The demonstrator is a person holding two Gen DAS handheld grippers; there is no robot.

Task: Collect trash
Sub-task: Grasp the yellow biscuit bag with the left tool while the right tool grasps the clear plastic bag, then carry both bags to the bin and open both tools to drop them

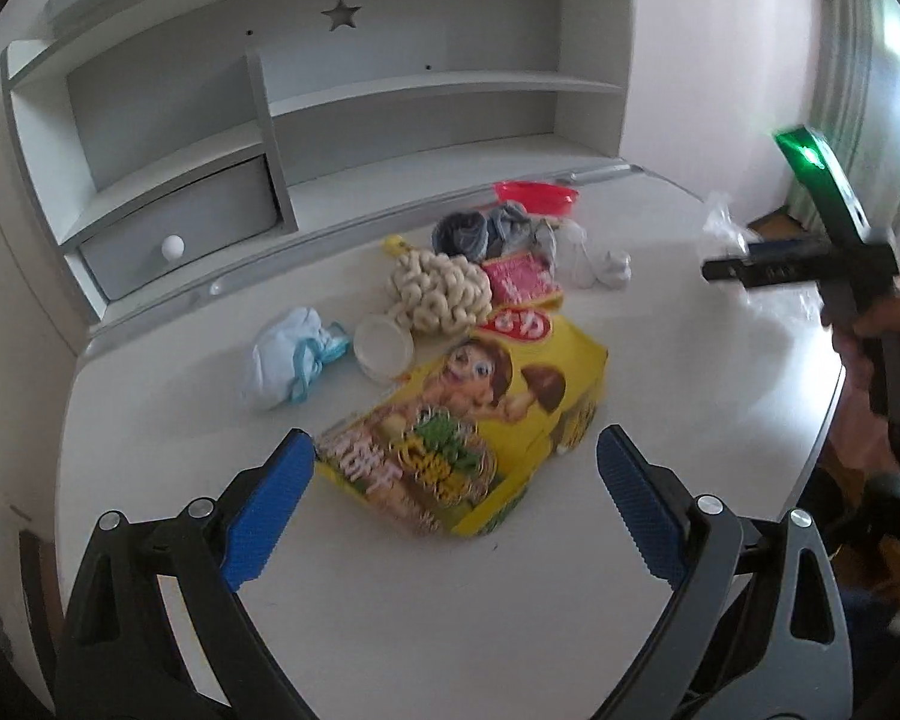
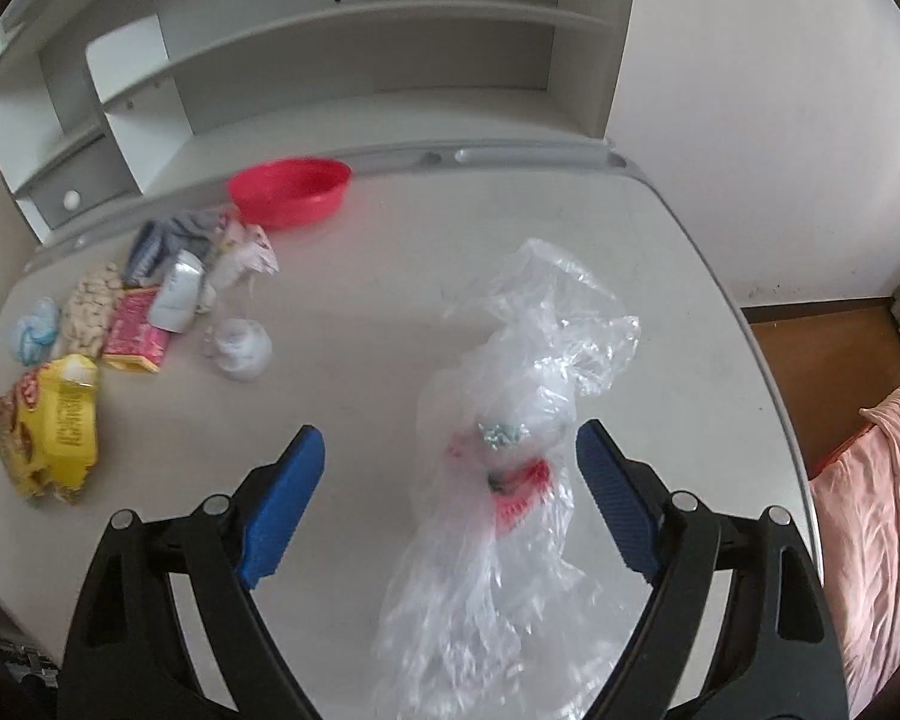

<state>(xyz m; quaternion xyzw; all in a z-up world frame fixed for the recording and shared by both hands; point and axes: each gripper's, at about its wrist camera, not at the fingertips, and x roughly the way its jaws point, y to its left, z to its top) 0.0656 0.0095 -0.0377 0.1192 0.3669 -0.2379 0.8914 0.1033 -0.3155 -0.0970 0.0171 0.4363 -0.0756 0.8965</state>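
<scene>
I logged both: left hand-held gripper (image 1: 456, 468) wide, empty above yellow snack box (image 1: 480, 420); right hand-held gripper (image 2: 450, 468) wide, clear bag (image 2: 510, 450) between, ungripped, contents blurred.

Right wrist view | plastic bag (image 2: 510, 420) lying at frame centre on desk (image 2: 360, 312) | bowl (image 2: 291, 189) sitting upper left of bag | snack box (image 2: 54, 426) lying at left edge | shelf unit (image 2: 330, 60) standing behind desk
</scene>
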